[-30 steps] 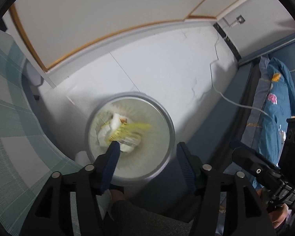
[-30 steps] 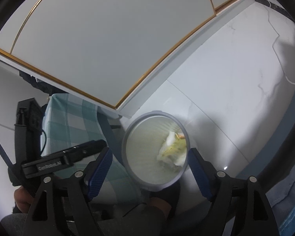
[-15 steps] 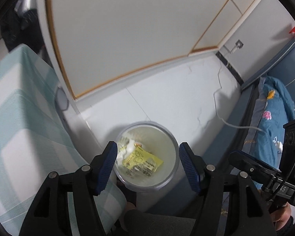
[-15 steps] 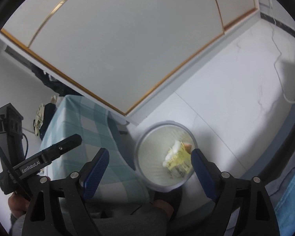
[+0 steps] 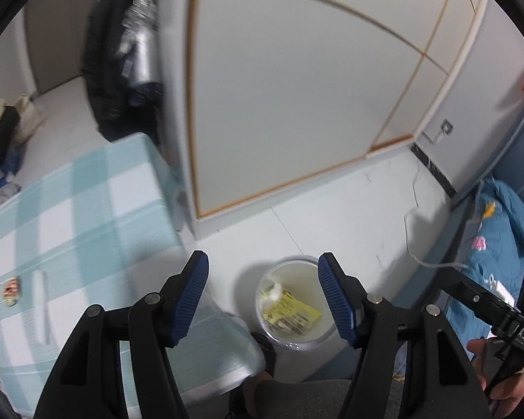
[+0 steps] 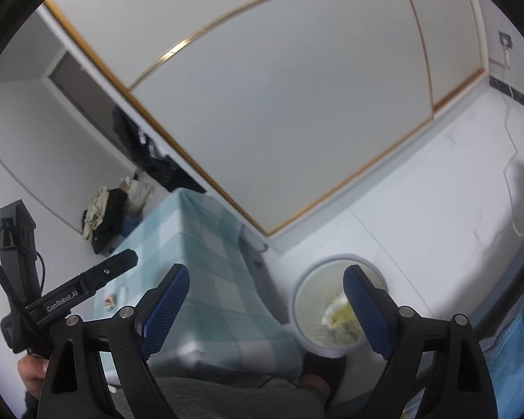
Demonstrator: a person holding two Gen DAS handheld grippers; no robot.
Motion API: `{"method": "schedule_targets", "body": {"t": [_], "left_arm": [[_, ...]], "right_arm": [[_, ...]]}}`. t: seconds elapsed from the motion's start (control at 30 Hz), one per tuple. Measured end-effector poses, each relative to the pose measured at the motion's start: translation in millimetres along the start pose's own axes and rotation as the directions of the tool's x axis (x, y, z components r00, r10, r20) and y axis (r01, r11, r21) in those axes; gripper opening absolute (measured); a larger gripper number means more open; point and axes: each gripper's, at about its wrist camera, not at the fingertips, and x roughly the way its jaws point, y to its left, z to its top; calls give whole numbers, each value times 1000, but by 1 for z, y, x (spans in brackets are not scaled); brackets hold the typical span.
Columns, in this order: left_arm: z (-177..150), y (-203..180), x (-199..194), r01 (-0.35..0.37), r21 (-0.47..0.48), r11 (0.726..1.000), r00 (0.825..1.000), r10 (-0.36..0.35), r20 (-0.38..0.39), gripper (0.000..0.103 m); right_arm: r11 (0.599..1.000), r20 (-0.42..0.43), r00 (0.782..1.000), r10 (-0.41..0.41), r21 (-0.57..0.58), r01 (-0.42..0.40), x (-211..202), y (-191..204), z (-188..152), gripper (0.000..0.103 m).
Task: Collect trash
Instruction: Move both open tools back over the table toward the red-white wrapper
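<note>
Pulled up and back from the bin since a second ago, so way more of the checkered table shows now. Left wrist view: left gripper spread wide, holding nothing, hanging above the floor with the bin low between the blue pads, slightly toward the right one. Inside: a yellow wrapper lying flat with a wad of white paper at its upper left edge. Over on the table, well off to the left of the pads, two more bits: a small reddish wrapper and a pale strip, long axis running roughly toward and away from the camera. Probably the next pickups, and closer to the left hand than the right. Right wrist view: right gripper also gaping, empty. Bin rim partly behind the right pad, yellow stuff blurry inside. Table between the pads and to the left, with the small scraps barely visible near the left gripper's body, too tiny to make out.
</note>
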Motion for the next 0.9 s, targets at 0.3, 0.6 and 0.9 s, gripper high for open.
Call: {"method": "schedule_targets", "body": {"t": [0.3,0.6,0.9], "left_arm": [[-6,44,-62,-67,-51,996,984,75,162,61],[-18,94,-102,-110,-131,985,959,140,248,61],[-30,154,-127,-160,-224,961,936,220,276,61]], "right_arm": [[986,50,989,139,-99,-133,-16,71,1,93],[957,6,978,210,-209,-204,1,149,-10,93],[931,-64,969,240,-266,-248,36,210,-28,93]]}}
